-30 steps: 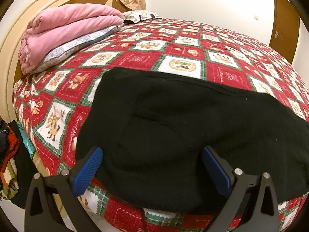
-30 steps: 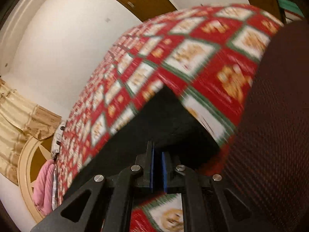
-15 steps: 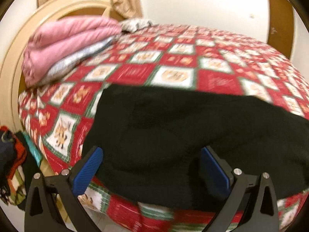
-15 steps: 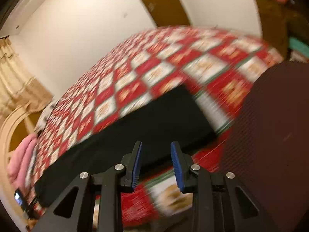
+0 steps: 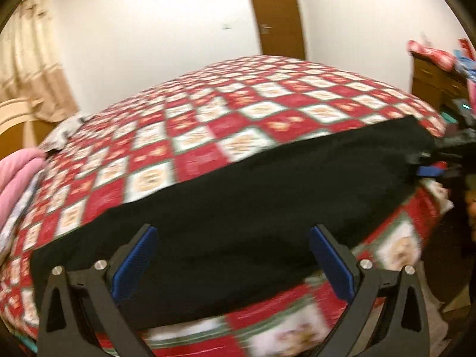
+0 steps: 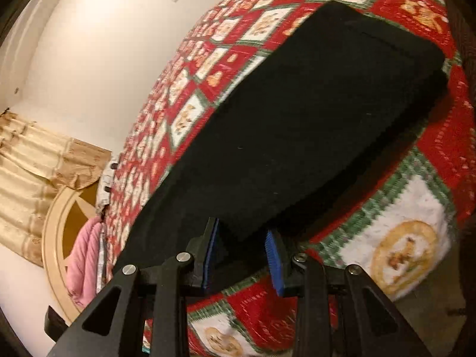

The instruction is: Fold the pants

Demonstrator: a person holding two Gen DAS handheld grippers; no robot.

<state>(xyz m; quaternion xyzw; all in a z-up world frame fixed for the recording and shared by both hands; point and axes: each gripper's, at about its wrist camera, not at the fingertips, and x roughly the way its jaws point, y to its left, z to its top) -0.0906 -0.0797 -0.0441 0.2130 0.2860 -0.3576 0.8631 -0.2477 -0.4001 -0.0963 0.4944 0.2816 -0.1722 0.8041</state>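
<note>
The black pants (image 5: 253,196) lie flat in a long strip along the near edge of the bed, on a red, white and green patterned quilt (image 5: 226,113). My left gripper (image 5: 235,261) is wide open just over the pants' near edge, holding nothing. My right gripper (image 6: 242,255) is open, its blue pads (image 6: 272,255) straddling the near edge of the pants (image 6: 297,136), not closed on the cloth. In the left wrist view the right gripper (image 5: 431,169) shows small at the pants' far right end.
Pink folded blankets (image 5: 15,175) lie at the bed's left end by a round wooden headboard (image 6: 59,223). A curtain (image 5: 26,68) hangs at left. A brown door (image 5: 276,12) is behind the bed. A wooden dresser (image 5: 437,80) with clothes stands at right.
The left gripper has swung right, from the waist end toward the far end. The right gripper, shut on the pants one second ago, has opened and shifted along the near edge.
</note>
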